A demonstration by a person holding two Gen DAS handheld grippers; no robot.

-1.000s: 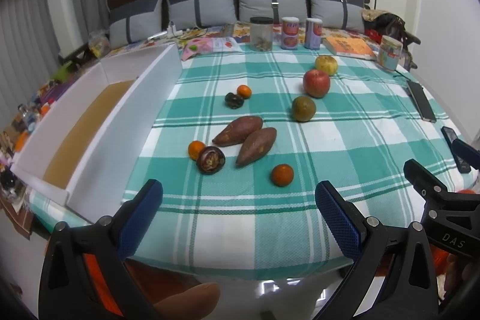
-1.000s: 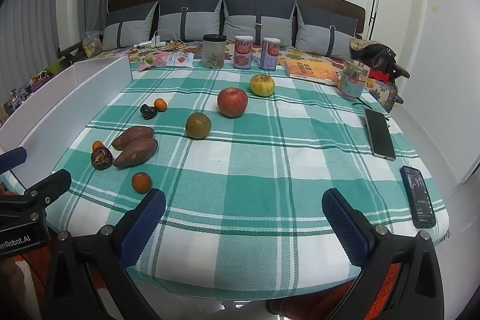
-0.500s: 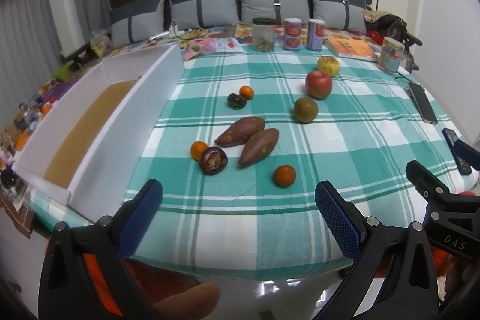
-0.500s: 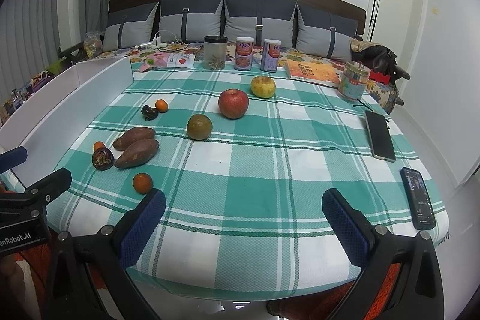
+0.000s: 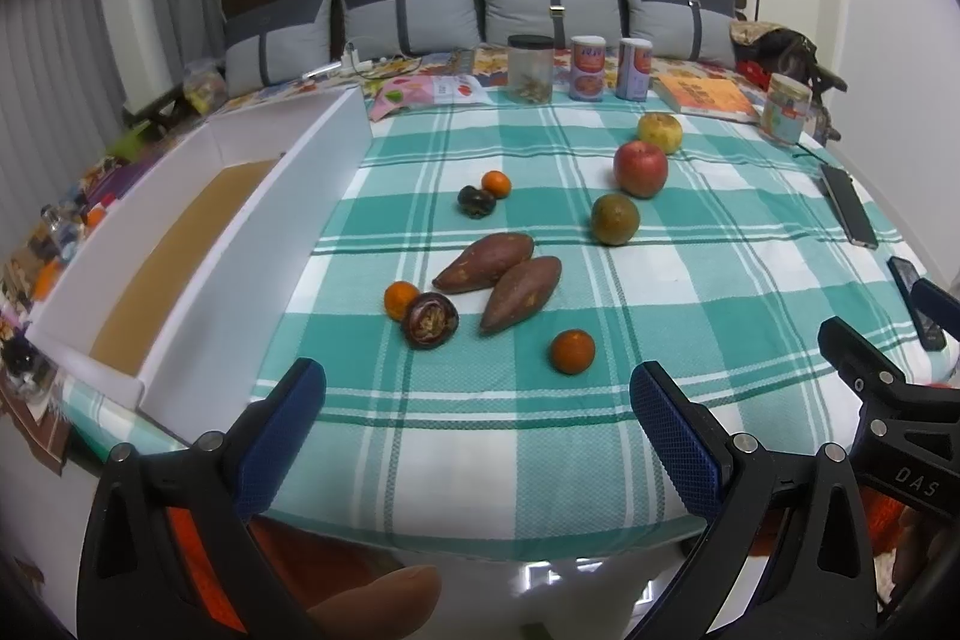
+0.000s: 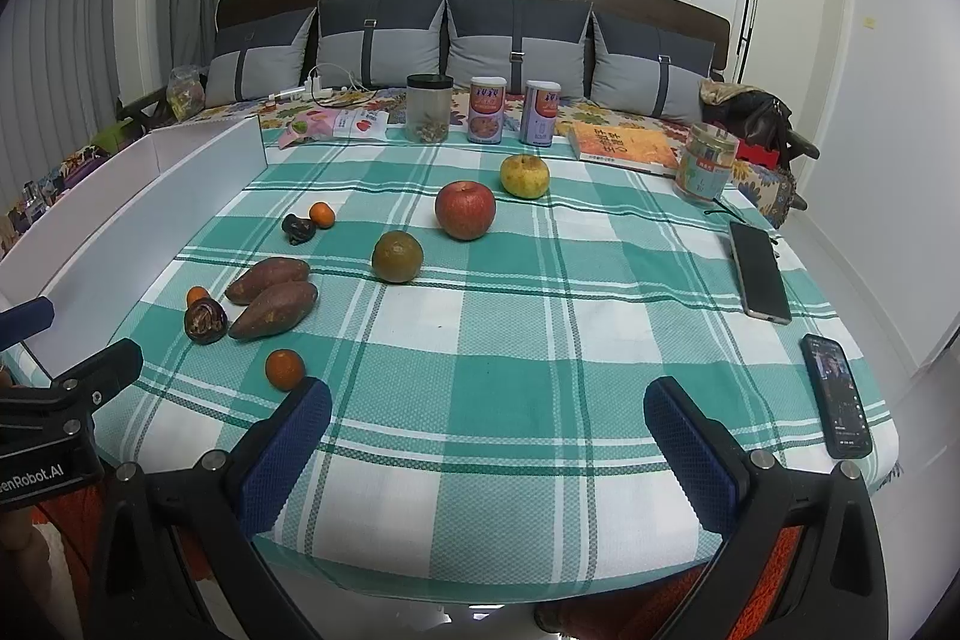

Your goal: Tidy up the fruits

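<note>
Your two views have only drifted a touch nearer, left tongs point(image 5: 477, 403) and right tongs point(image 6: 487, 418) both wide and empty; take the small orange point(image 5: 573, 351) at lower centre across its middle—light, firm, prone to roll.

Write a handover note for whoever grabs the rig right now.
Left gripper: open, empty, at the near table edge. Right gripper: the same.
All the fruit lies loose on the checked cloth: red apple, yellow apple, green citrus, three small oranges, two dark fruits, beside two sweet potatoes.
White box on the left holds nothing visible.
Done: nothing. Left: everything.
</note>
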